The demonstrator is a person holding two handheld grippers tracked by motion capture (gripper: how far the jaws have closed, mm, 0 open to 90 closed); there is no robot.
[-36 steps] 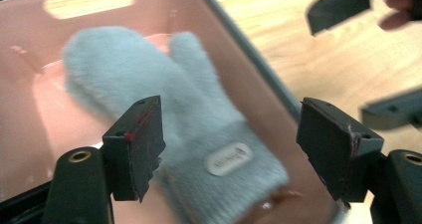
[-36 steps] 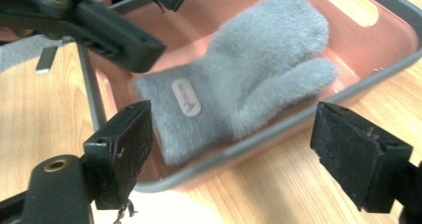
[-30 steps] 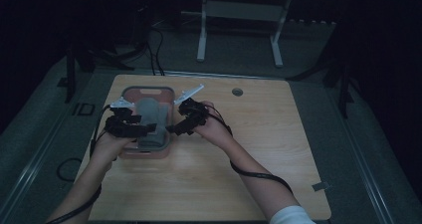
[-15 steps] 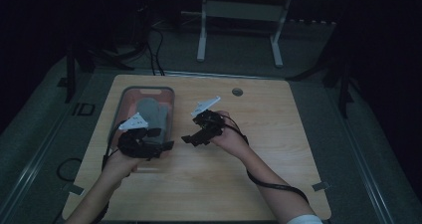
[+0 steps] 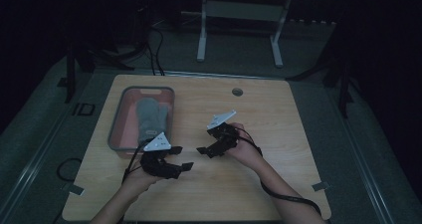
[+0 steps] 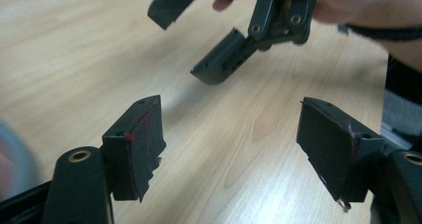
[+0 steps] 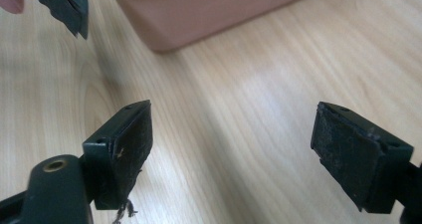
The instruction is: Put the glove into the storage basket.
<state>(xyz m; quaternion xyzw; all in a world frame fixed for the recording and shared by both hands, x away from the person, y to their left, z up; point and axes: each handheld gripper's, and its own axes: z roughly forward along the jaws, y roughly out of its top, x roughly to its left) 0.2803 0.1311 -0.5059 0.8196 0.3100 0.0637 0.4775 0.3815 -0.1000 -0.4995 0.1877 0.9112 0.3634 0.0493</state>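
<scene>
1. Both hands have pulled back from the tray (image 5: 115,134) toward the near edge of the table (image 5: 278,114) since the earlier frames, leaving the mitten (image 5: 151,119) lying inside it.
2. High view: two forearms come in from the bottom. At left, the left gripper (image 5: 180,158) sits low over bare wood just off the tray's near corner, its jaws pointing right. At right, the right gripper (image 5: 206,142) is held near mid-table, jaws pointing left toward the other; the two tips are near each other but apart. One pink, grey-rimmed tray stands at the table's left, holding one grey mitten laid lengthwise. One small round grommet (image 5: 237,91) sits near the far edge.
3. Left gripper view: the left gripper (image 6: 231,144) has its two jaws spread wide with nothing but wood between them. Beyond, the right gripper (image 6: 199,40) hangs over the table, jaws also parted, with the hand (image 6: 343,5) behind it.
4. Right gripper view: the right gripper (image 7: 231,149) is released, two jaws wide apart over bare wood. A corner of the tray (image 7: 199,15) shows ahead, and one tip of the left gripper (image 7: 62,5) at upper left.
</scene>
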